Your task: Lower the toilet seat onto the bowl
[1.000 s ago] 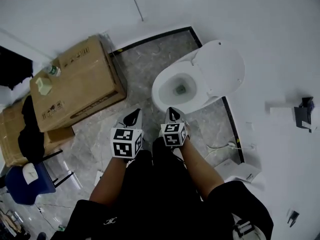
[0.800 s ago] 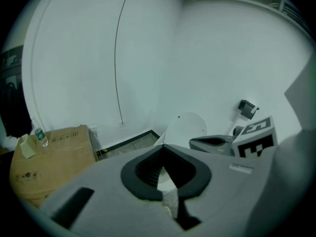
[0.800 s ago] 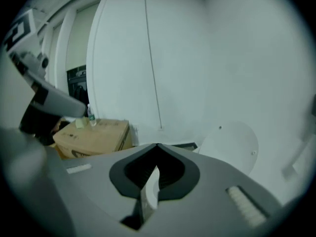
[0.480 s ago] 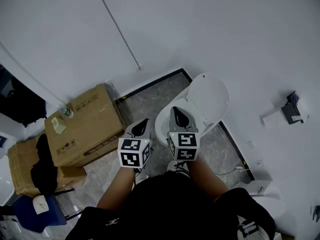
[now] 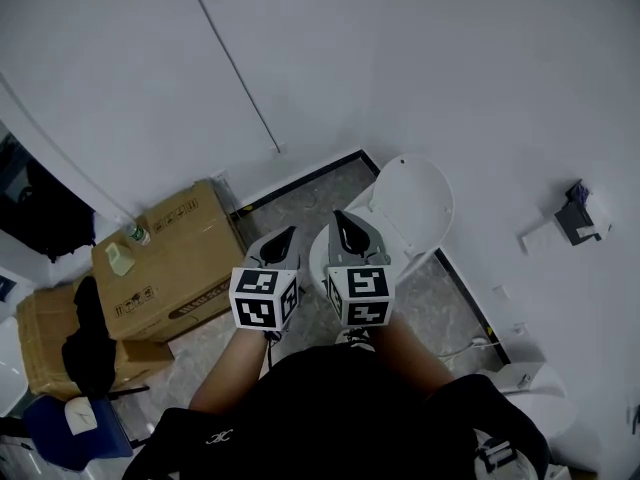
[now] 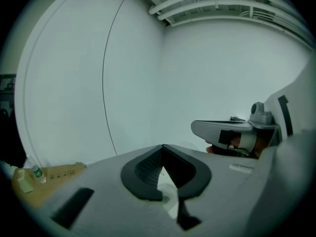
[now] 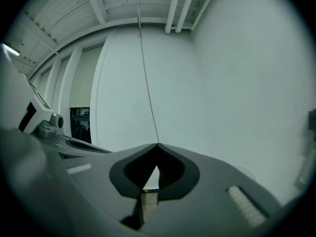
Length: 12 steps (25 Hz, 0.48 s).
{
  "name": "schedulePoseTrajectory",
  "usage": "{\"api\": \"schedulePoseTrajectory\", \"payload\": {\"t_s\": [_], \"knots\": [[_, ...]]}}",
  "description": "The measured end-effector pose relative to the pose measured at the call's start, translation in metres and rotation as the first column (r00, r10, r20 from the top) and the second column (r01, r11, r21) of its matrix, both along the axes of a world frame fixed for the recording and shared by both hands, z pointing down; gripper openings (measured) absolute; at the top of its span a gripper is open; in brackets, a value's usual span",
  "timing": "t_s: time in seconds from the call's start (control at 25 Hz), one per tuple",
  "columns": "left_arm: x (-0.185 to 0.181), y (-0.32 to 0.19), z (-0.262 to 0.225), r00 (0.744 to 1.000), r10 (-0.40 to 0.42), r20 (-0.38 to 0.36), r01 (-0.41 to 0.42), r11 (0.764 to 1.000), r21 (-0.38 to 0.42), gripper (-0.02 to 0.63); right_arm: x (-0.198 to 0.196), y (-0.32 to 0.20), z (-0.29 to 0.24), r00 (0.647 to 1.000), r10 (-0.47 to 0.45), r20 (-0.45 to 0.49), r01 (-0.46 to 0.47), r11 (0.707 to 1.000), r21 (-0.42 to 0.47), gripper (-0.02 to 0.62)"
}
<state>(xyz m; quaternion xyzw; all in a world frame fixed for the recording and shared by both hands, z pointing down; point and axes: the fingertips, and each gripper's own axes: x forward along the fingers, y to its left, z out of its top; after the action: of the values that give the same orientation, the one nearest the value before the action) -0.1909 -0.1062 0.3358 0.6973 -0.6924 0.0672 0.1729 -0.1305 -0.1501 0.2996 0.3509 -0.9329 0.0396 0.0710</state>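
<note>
Currently, left gripper (image 5: 281, 238) and right gripper (image 5: 343, 226) are being held near the toilet bowl (image 5: 317, 258), fingers shut, empty; toilet seat (image 5: 412, 203) is being left upright against wall (image 5: 450, 88). Pushed ungripped, it could slam.

**Three cameras on one white corner**
Head view looks steeply down past left gripper (image 5: 283, 236) and right gripper (image 5: 341, 220), toilet (image 5: 415, 203) at 1 o'clock. Both gripper views look near-level along their jaws at the wall (image 6: 212, 73); all share its thin dark line (image 5: 233, 63).
</note>
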Motion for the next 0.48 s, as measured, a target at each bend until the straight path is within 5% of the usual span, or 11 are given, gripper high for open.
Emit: {"api": "schedulePoseTrajectory", "payload": {"t_s": [0.48], "knots": [[-0.017,0.023,0.004,1.0,0.0,-0.007,0.0,1.0,-0.005,0.009,-0.004,0.021,0.01,0.998,0.011,-0.063,-0.009,1.0,0.026,0.006]]}}
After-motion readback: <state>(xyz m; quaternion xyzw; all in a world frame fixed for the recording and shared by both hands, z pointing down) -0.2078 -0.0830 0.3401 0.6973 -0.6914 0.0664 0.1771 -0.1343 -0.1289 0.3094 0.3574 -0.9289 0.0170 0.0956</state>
